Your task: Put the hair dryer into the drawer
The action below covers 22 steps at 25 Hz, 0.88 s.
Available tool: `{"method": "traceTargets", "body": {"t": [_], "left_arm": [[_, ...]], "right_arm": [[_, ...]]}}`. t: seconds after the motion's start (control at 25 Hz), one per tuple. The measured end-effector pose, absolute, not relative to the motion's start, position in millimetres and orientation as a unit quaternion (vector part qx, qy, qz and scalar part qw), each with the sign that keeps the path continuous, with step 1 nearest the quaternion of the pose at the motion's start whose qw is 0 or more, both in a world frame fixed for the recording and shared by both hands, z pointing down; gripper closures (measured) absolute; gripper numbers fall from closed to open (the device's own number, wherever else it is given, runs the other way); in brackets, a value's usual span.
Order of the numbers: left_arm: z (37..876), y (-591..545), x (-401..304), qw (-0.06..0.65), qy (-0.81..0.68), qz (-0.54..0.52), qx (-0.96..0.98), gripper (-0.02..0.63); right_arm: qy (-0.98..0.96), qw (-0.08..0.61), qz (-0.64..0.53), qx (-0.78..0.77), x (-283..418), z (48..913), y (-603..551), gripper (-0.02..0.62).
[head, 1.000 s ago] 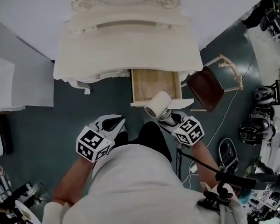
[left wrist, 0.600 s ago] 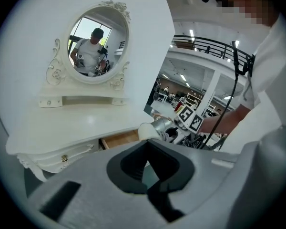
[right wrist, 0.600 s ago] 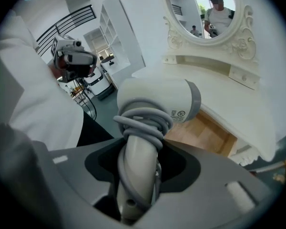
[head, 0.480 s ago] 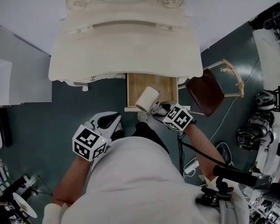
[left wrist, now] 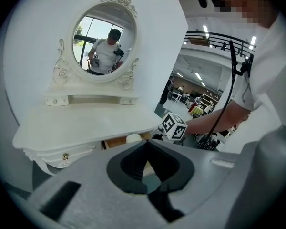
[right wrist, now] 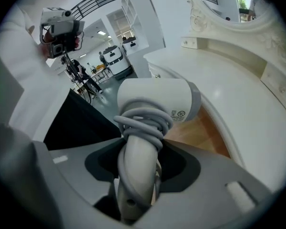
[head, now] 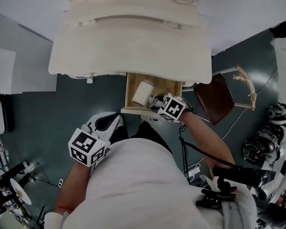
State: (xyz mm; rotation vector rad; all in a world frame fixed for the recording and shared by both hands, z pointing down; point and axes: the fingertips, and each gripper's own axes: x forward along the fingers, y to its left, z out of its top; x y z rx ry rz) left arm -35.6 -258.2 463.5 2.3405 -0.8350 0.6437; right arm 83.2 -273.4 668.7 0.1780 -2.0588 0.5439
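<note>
The white hair dryer (head: 142,93), its cord wound round the handle, hangs barrel-first over the open wooden drawer (head: 170,87) of the cream dressing table (head: 133,46). My right gripper (head: 155,100) is shut on the handle. The right gripper view shows that handle (right wrist: 138,171) between the pads, with the barrel (right wrist: 157,99) above the drawer's wooden floor (right wrist: 200,128). Back by the person's waist, my left gripper (head: 118,117) is shut and holds nothing. In the left gripper view, beyond its jaws (left wrist: 147,149), the dryer (left wrist: 133,138) shows small under the tabletop.
A brown-seated chair (head: 217,97) stands right of the drawer. An oval mirror (left wrist: 102,44) tops the dressing table. A white cabinet (head: 2,75) sits at the left. A cable (head: 200,149) trails along the right arm. Equipment clutters the floor at far right (head: 262,147).
The right gripper has carried the hair dryer forward and down, from in front of the drawer to inside its opening, rolling as it went. The left gripper drifted a little left.
</note>
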Motion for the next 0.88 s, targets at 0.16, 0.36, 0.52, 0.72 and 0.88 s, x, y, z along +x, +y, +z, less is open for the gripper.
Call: {"method": "traceTargets", "body": {"t": [0.16, 0.36, 0.52, 0.72, 0.88], "left_arm": [[466, -258, -35, 0.289, -0.338, 0.247, 0.861, 0.604], [466, -257, -44, 0.297, -0.367, 0.251, 0.845, 0.604], [464, -260, -48, 0.301, -0.385, 0.252, 0.835, 0.604], [466, -265, -50, 0.304, -0.397, 0.257, 0.827, 0.604], [467, -266, -53, 0.309, -0.402, 0.259, 0.822, 0.604]], "right_arm": [[-0.842, 0.493, 0.211, 0.057, 83, 691, -289, 0.387], [-0.837, 0.504, 0.204, 0.052, 80, 716, -307, 0.387], [-0.835, 0.512, 0.195, 0.054, 77, 730, -318, 0.387], [-0.833, 0.520, 0.180, 0.058, 77, 749, -330, 0.387], [-0.833, 0.522, 0.167, 0.080, 76, 761, -342, 0.387]]}}
